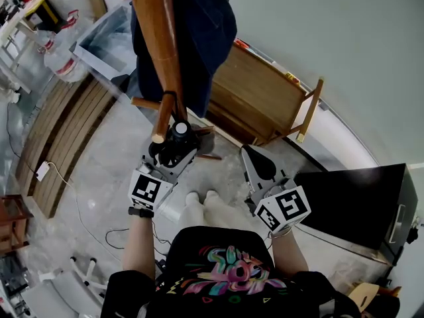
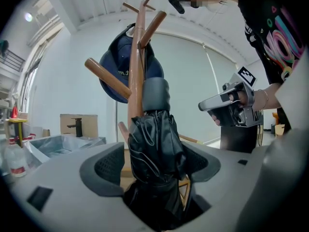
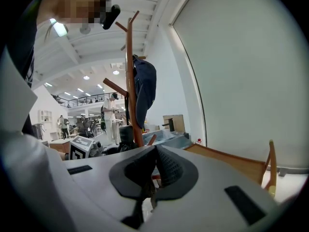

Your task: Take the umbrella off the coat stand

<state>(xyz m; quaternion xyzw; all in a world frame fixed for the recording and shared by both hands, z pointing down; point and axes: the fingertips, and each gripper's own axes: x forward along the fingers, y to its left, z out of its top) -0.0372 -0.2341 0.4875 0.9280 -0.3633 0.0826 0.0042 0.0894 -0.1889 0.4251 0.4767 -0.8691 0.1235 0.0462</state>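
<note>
Gripping the folded black umbrella (image 2: 154,144) around its middle, the left tool (image 2: 153,167) is clenched on the bunched fabric, its two jaws pressed in from either side. The umbrella stands upright in that grip, its long axis running the same way as the wooden pole of the coat stand (image 2: 136,76), which rises just behind it and looks close enough to touch. From above, the umbrella sits right at the foot of a low peg (image 1: 161,121). A thin dark loop (image 1: 170,93) seems to pass over that peg, though I cannot say for certain that it is the umbrella's strap. If it is, the umbrella has not come free yet. The move to come would then turn on sliding it out along the peg towards the peg's rounded tip, which points back at the person, rather than pulling straight down. A navy cap (image 2: 116,74) hangs higher up on the stand, clear of the grip. The right tool (image 3: 155,154) is held off to the side, well apart from the stand, its jaws pressed together with nothing between them. The left hand is plainly the nearer one and has the job.
</note>
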